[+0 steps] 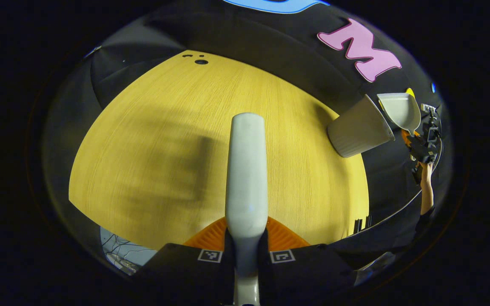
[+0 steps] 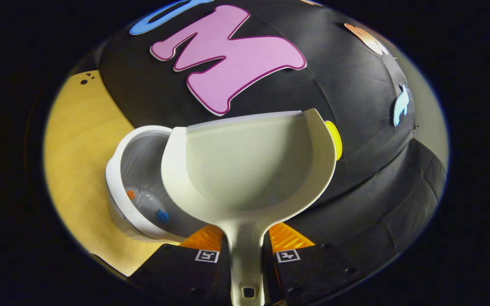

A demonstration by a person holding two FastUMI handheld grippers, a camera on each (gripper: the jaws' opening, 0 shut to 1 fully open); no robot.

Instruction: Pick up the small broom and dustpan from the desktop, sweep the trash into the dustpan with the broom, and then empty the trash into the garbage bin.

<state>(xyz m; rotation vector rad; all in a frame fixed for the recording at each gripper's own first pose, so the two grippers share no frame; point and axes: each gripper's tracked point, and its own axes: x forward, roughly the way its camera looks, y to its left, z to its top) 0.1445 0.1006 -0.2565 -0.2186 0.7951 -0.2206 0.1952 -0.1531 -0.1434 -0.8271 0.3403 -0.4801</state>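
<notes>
The right tongs (image 2: 245, 248) grip the cream plastic dustpan (image 2: 249, 165) by its handle, tilted over the white round bin (image 2: 136, 178) on the yellow wooden bench (image 1: 164, 140). The left tongs (image 1: 246, 242) clamp the pale broom handle (image 1: 247, 170).

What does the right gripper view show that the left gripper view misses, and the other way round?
Right gripper view: the inside of the bin, with coloured bits at its bottom. Left gripper view: the broom handle in the left claw, and a hand holding the right claw. Shared: bin, dustpan, wooden table.
</notes>
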